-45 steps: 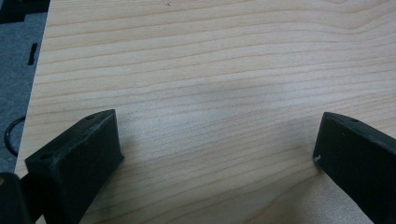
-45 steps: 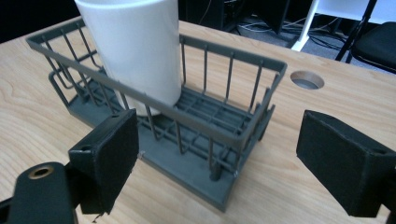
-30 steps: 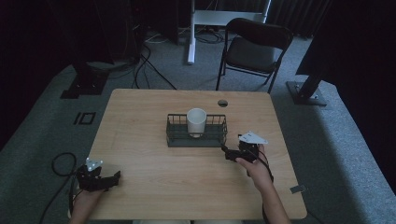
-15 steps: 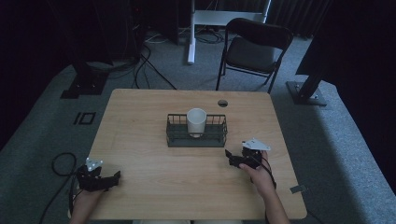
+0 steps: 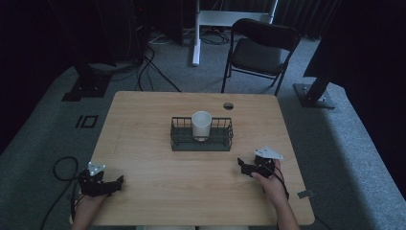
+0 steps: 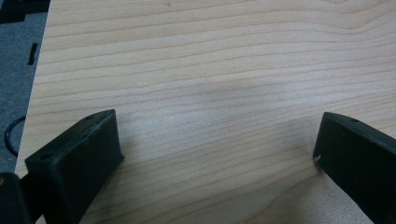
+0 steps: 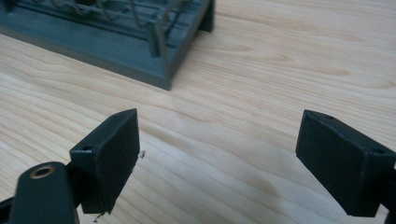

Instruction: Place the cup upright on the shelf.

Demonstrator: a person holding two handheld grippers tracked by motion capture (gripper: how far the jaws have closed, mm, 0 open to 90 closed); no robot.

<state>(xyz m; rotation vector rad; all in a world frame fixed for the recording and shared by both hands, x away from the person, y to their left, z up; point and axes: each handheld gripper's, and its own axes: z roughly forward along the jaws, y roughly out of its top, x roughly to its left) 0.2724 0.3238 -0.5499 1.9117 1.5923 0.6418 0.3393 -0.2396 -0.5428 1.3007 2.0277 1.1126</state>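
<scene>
White cup (image 5: 201, 125) in basket (image 5: 178, 142) — right gripper (image 5: 245, 168) near, jaws apart.

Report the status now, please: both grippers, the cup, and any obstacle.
Left gripper open, empty, near table corner. Right gripper open, empty, beside rack. White cup upright inside rack. Nothing in the way.

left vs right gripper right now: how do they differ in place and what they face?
The left gripper sits at the table's near left corner; the right gripper sits farther in on the right side, closer to the wire basket. In the left gripper view there is bare wood ahead of the left one; the right gripper view shows the basket's corner ahead of the right one. Both have jaws wide open, holding nothing, low over the table.
</scene>
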